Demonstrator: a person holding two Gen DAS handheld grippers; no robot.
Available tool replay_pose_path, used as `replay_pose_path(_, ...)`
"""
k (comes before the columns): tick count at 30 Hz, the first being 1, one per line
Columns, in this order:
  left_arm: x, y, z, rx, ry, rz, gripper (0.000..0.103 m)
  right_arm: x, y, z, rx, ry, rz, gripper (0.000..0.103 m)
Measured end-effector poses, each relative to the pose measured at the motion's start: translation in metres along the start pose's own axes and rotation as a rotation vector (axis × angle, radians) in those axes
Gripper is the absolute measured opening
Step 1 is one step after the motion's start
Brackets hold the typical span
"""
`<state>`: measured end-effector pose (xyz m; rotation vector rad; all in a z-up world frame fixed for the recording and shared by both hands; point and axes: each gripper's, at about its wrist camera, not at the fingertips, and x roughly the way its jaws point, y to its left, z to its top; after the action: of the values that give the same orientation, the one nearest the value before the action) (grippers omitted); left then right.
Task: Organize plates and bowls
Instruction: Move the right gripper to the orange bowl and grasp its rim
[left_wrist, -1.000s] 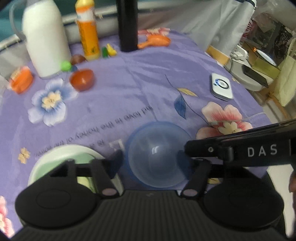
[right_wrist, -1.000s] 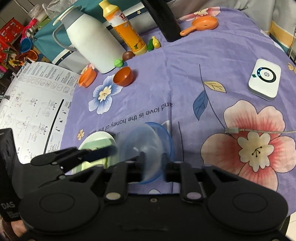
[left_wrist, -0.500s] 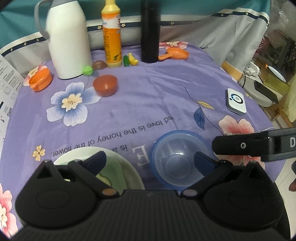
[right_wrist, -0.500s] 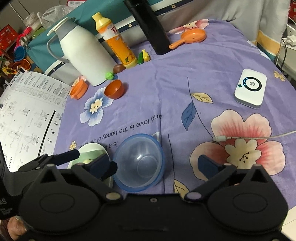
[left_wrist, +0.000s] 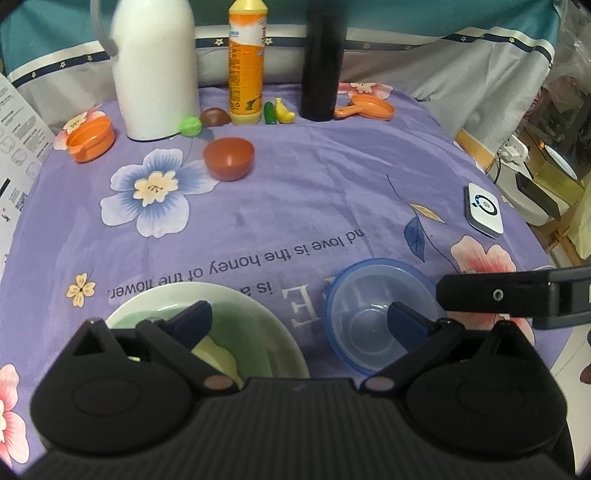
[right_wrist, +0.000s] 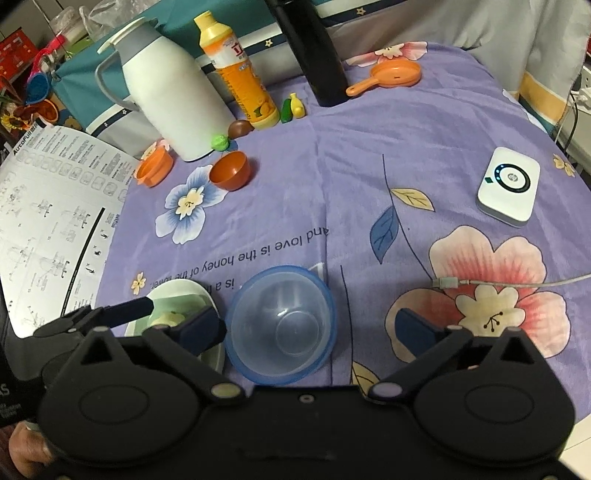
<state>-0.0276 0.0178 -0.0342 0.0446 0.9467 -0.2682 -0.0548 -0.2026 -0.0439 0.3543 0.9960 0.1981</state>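
Both the left tool (left_wrist: 297, 319) and right tool (right_wrist: 308, 326) stand spread and empty; blue bowl (right_wrist: 280, 325) rests free at lower centre beside the green plate (left_wrist: 273, 332), presumably awaiting stacking.

Translucent glossy plastic bowl (right_wrist: 281, 325) on matt cloth (right_wrist: 351, 155).

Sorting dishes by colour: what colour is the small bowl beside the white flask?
Reddish-brown, plain, no pattern: the small bowl shows best in the left wrist view.

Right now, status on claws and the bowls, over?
Both claws open, left claw and right claw empty. Blue bowl upright on the cloth, beside the white plate, not stacked. Nothing between them.
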Motion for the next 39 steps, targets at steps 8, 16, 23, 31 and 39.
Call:
replay_pose_path(8,0.005,0.006,0.003,-0.015,-0.004,-0.004,0.103,0.007,0.005,0.006,-0.023,0.014,-0.018,0.103)
replay_pose_path(16,0.016,0.021,0.012,-0.033,-0.013,-0.001,0.103,0.020,0.016,0.023,-0.050,0.021,-0.040,0.103)
replay_pose_path(23,0.032,0.048,0.036,-0.050,-0.043,0.042,0.103,0.039,0.043,0.048,-0.097,0.008,-0.038,0.103)
replay_pose_path(31,0.055,0.085,0.080,-0.104,-0.090,0.098,0.103,0.079,0.062,0.094,-0.081,-0.019,-0.042,0.103)
replay_pose_path(39,0.093,0.101,0.113,-0.122,-0.097,0.136,0.103,0.128,0.067,0.135,-0.041,-0.012,-0.029,0.103)
